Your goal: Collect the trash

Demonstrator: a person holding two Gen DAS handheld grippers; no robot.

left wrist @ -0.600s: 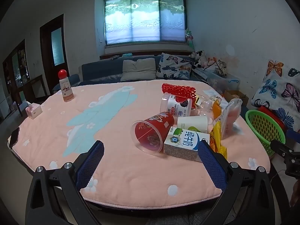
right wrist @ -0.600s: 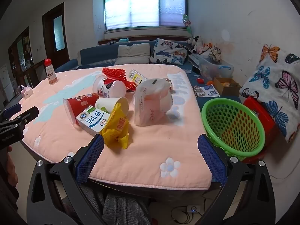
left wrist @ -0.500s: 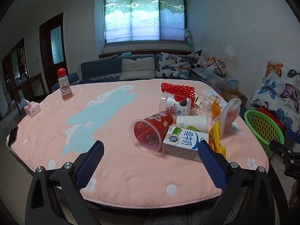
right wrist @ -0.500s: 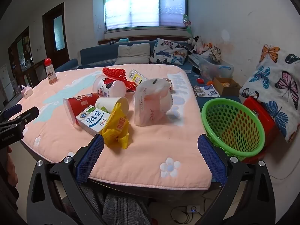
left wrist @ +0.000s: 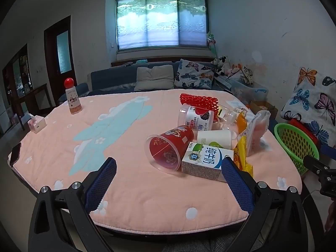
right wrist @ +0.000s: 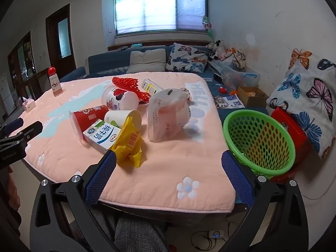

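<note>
Right wrist view: a green basket [right wrist: 259, 140] sits beside the counter [right wrist: 159, 174], nothing visible inside. Trash is piled on the counter: red cup [right wrist: 88, 119] on its side, milk carton [right wrist: 101, 136], yellow wrapper [right wrist: 129, 145]. Both the right tool [right wrist: 169, 174] and left tool [left wrist: 169, 177] gape wide, holding nothing.

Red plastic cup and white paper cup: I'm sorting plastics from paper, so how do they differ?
The red plastic cup is see-through at the rim and printed; the white paper cup is opaque, mostly plain. The red cup looks larger. The red cup's mouth faces the left tool's camera, the white cup's the right tool's. Both lie tipped beside the milk carton.
</note>
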